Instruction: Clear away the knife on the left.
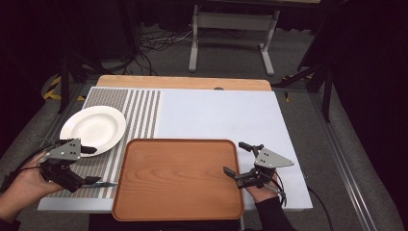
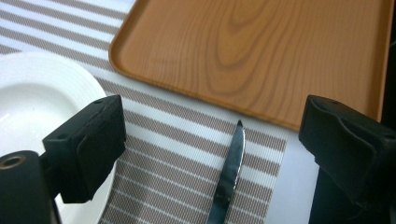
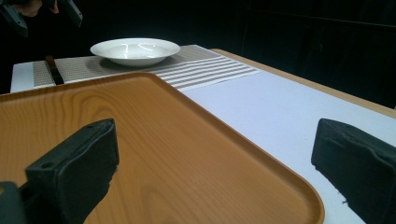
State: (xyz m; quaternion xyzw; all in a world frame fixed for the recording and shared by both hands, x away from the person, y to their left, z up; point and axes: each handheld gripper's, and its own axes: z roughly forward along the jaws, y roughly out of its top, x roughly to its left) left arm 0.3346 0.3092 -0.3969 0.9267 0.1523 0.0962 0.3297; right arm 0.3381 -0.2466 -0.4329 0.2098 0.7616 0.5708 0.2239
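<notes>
Table [image 1: 216, 110] carrying, by size: tray [image 1: 180, 178] at 6 o'clock, striped mat [image 1: 139, 108] at 9 o'clock, plate [image 1: 94, 127] on the mat, knife [image 2: 229, 175] between plate and tray. Likely step: picking up the knife; lower both jaws evenly astride the blade before closing. Left claw [image 1: 89, 166] is spread wide above the knife, holding nothing. Right claw [image 1: 238, 159] is spread, empty, straddling the tray's 3 o'clock rim.
</notes>
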